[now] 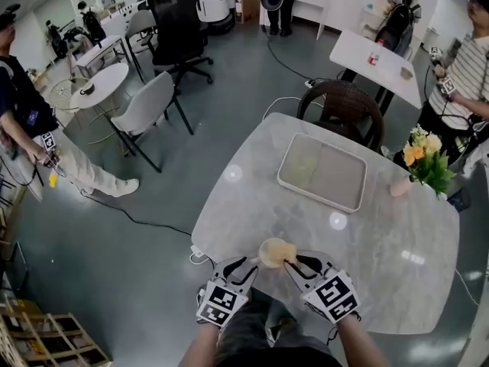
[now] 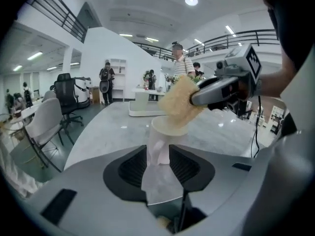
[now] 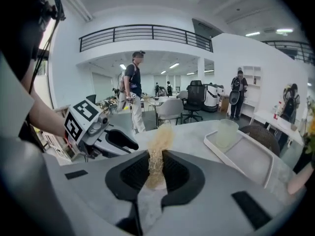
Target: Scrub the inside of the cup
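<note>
Fingers of left gripper sit either side of the cup, prob. pressing its walls, though contact is hard to confirm. Marble bench carries a pale tray toward its far side, well apart from both grippers. Clear cup is upright by near bench edge, btwn left fingers. Fingers of right gripper pinch a tan sponge; its tip dips into cup mouth

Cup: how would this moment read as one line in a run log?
left gripper: shut on cup | right gripper: shut on sponge | sponge: tip at cup's mouth | step: scrubbing inside
</note>
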`<state>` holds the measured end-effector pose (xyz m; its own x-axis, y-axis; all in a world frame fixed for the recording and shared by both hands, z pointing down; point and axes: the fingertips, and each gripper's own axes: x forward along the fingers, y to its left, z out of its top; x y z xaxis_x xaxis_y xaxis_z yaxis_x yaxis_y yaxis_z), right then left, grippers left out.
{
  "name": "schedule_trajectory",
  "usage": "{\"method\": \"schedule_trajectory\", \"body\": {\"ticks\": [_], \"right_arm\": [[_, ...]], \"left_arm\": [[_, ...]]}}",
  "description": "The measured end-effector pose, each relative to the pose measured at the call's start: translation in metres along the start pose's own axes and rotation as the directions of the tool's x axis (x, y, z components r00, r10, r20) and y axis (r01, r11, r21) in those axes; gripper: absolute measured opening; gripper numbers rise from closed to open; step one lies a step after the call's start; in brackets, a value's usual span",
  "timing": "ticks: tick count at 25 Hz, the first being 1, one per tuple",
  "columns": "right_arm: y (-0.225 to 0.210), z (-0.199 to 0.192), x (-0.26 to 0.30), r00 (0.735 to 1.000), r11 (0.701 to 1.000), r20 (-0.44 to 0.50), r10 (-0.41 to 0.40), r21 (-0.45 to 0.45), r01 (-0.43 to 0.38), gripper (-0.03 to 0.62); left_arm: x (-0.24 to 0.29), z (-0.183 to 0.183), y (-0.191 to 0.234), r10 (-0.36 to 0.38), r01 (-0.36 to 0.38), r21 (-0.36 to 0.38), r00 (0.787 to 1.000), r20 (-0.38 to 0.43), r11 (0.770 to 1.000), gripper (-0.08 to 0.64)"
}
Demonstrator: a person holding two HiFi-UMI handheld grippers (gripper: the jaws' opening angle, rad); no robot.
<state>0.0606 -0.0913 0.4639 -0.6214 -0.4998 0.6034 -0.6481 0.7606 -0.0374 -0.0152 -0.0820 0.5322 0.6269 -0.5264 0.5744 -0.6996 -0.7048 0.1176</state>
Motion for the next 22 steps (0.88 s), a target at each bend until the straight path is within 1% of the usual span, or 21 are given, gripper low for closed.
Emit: {"method": "schedule_trajectory", "body": {"ticks": [3, 5, 8, 12, 14, 18, 20, 22], "right_arm": [[0.001, -0.006, 0.016, 0.993, 0.994, -0.122, -0.006, -0.109, -0.008, 0.063], [0.003, -0.009, 0.025, 0.977, 0.982, -0.214, -0.008, -0.188, -0.033, 0.063], [0.006, -0.013, 0.035, 0.941, 0.959, -0.339, -0.014, -0.272, -0.084, 0.063], [0.008, -0.019, 0.045, 0.881, 0.921, -0.472, -0.027, -0.355, -0.162, 0.063], [0.009, -0.022, 0.051, 0.852, 0.897, -0.523, -0.039, -0.394, -0.201, 0.063], [0.01, -0.035, 0.06, 0.8, 0.846, -0.595, -0.082, -0.466, -0.26, 0.063], [0.008, -0.042, 0.066, 0.781, 0.818, -0.613, -0.118, -0.506, -0.273, 0.063], [0.003, -0.046, 0.071, 0.768, 0.79, -0.618, -0.169, -0.551, -0.269, 0.063]], "left_arm": [[0.012, -0.006, 0.0, -0.046, 0.052, 0.094, 0.997, -0.066, 0.994, 0.143], [0.018, -0.008, -0.001, -0.07, 0.086, 0.161, 0.992, -0.103, 0.983, 0.144], [0.023, -0.008, -0.004, -0.094, 0.125, 0.25, 0.987, -0.132, 0.96, 0.143], [0.028, -0.005, -0.008, -0.127, 0.162, 0.318, 0.983, -0.13, 0.934, 0.139], [0.028, -0.003, -0.008, -0.134, 0.168, 0.343, 0.984, -0.12, 0.924, 0.073], [0.028, -0.003, -0.011, -0.151, 0.175, 0.339, 0.984, -0.098, 0.924, 0.063], [0.028, -0.003, -0.012, -0.154, 0.176, 0.344, 0.984, -0.091, 0.922, 0.063], [0.028, -0.003, -0.011, -0.157, 0.178, 0.35, 0.984, -0.09, 0.92, 0.061]]}}
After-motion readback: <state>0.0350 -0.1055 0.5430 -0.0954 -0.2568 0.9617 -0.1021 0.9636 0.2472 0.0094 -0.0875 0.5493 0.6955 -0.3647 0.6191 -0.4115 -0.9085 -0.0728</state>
